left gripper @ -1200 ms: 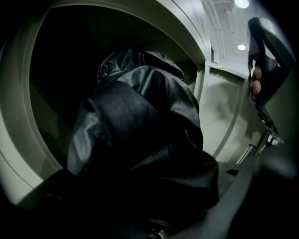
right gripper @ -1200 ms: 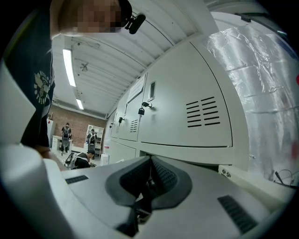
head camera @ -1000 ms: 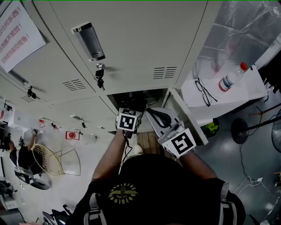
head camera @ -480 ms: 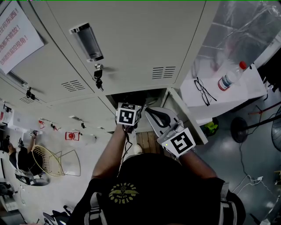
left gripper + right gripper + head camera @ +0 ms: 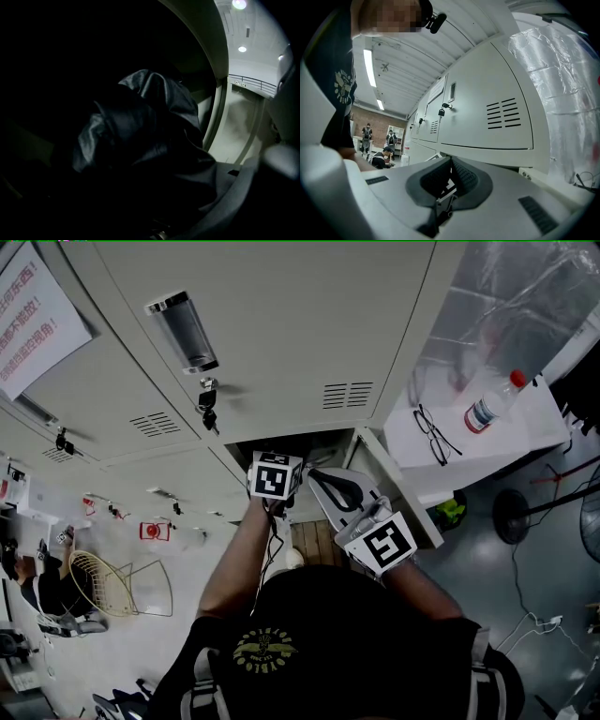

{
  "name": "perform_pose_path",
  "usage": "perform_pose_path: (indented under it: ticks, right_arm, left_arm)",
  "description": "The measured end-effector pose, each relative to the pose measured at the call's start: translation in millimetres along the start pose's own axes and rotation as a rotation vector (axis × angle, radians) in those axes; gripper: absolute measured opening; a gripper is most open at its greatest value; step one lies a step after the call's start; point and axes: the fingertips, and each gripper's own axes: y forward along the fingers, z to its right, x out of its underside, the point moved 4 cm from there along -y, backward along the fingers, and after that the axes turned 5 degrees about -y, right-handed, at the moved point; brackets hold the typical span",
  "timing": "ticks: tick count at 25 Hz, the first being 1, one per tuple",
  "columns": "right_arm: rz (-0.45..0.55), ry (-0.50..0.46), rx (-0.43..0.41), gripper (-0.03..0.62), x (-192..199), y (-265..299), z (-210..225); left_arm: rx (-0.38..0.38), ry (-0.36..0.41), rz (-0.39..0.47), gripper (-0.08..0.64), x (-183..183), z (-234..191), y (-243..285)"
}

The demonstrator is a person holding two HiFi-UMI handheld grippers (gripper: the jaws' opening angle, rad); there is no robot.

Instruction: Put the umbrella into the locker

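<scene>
One gripper does the work here and the other idles. Your left gripper (image 5: 275, 478) reaches into the open locker (image 5: 314, 444), the low compartment straight ahead of you, with its marker cube just at the mouth of the opening. In the left gripper view the black umbrella (image 5: 140, 140) fills nearly everything. Its folded, crumpled fabric is bunched right over the jaws in the dark of the compartment, with the pale frame edge of the locker to its right. The jaws look clenched on that fabric: the one jaw that catches light sits close in with cloth draped across it, while the other is lost in the dark. I judge you hold it this way because the compartment is low and deep. Gripping the cloth bundle lets you push the whole umbrella past the frame rather than leave it hanging out.

Your right gripper (image 5: 326, 486) hangs outside, just beside the left one and in front of the open door (image 5: 398, 488). Its jaws are pressed together with nothing between them. The placement makes sense: it is clear of the opening, so it does not crowd your left arm, yet it is near the door, ready to swing it closed.

The umbrella seems to be inside; what is left is letting go and drawing your left gripper out without dragging fabric along.
</scene>
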Motion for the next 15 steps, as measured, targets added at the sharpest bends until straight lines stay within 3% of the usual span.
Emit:
perform_pose_path:
  ticks: [5, 15]
  right_arm:
    - [-0.002, -0.002, -0.003, 0.031, 0, -1, 0]
    - [-0.001, 0.01, -0.003, 0.031, 1, -3, 2]
  left_arm:
    - [-0.018, 0.005, -0.001, 0.295, -4, -4, 5]
    - [-0.057, -0.079, 0.014, 0.299, -10, -18, 15]
